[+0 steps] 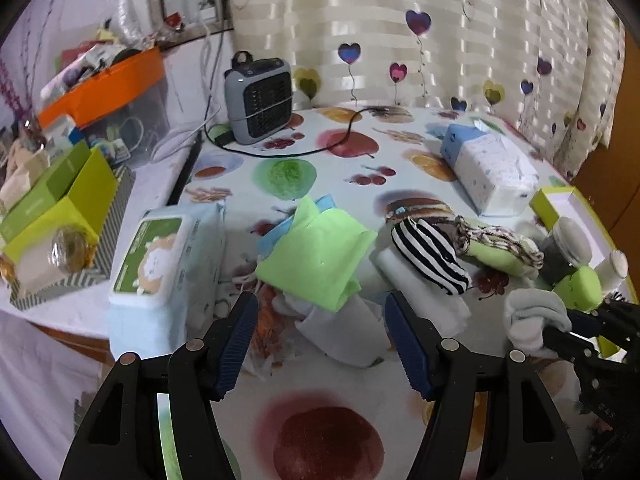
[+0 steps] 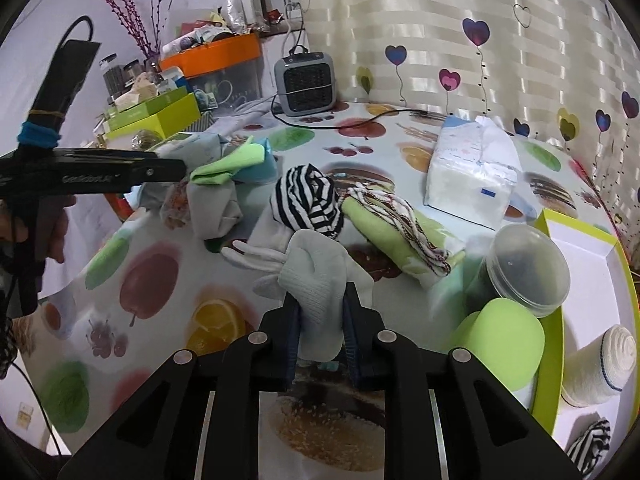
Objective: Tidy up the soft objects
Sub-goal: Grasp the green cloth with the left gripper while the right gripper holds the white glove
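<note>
Soft objects mostly sat loose on the table (image 2: pixel 168 256); sorting looked early-stage, judging by the layout. Green-rimmed tray (image 2: pixel 558 340) at the right edge held only a rolled white bandage (image 2: pixel 600 364) and a striped piece (image 2: pixel 590 444), as far as visible. Left to sort: green cloth (image 1: pixel 320 256) over a white-grey bundle (image 1: pixel 340 332) mid-table, green towel roll (image 2: pixel 396 236), striped sock ball (image 2: pixel 308 200), white gloves (image 2: pixel 256 258), green sponge (image 2: pixel 500 348) against the tray rim beside a lidded jar (image 2: pixel 524 268). Right tongs (image 2: pixel 322 334) were clenched on a grey-white sock (image 2: pixel 320 296), lifted just off the table, near the tray. Left tongs (image 1: pixel 320 344) were released, empty, hovering over the green cloth pile.
</note>
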Available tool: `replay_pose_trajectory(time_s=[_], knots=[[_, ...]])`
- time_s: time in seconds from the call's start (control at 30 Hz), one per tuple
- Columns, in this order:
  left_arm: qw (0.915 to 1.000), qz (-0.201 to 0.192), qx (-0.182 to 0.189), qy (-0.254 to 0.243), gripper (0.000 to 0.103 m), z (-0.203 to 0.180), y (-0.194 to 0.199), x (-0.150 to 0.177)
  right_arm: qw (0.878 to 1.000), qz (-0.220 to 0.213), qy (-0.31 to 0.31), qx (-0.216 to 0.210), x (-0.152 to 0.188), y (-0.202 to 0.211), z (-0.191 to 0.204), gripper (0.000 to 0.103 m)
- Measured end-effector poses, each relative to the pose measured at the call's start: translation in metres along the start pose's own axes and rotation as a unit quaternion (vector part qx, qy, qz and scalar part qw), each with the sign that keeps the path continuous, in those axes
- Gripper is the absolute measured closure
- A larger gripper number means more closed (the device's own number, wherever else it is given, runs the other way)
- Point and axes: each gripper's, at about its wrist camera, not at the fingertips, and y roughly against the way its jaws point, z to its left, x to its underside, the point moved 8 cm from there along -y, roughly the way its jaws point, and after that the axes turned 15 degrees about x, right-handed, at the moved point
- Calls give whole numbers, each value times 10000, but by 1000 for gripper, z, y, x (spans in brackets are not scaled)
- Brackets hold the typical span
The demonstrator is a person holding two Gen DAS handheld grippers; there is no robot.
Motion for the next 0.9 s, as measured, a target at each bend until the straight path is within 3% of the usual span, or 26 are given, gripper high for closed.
replay_pose_trajectory(time_s=[0.07, 0.17, 0.47, 0.57, 0.7, 0.83, 0.9], knots=[[9999, 38, 46, -99, 36, -3, -8, -7, 10000, -20, 62, -33, 1, 1, 3, 83], [9996, 54, -245, -100, 37, 4, -20, -16, 10000, -30, 45, -57, 0, 0, 5, 83], [9993, 344, -103, 135, 39, 12, -54, -16, 9999, -1, 101, -70, 0, -5, 12, 83], [9987, 467, -183, 109, 56, 13, -61, -14, 9999, 26, 85, -70, 0, -8, 11, 83], [9989, 411, -178, 126, 63, 13, -63, -14, 9999, 41, 84, -57, 0, -9, 11, 83], [9991, 310, -243, 163, 84, 16, -59, -16, 9999, 52, 83, -43, 1, -10, 11, 83], [9994, 178, -258, 168, 90, 16, -54, -18, 10000, 49, 76, -36, 0, -11, 10, 83]])
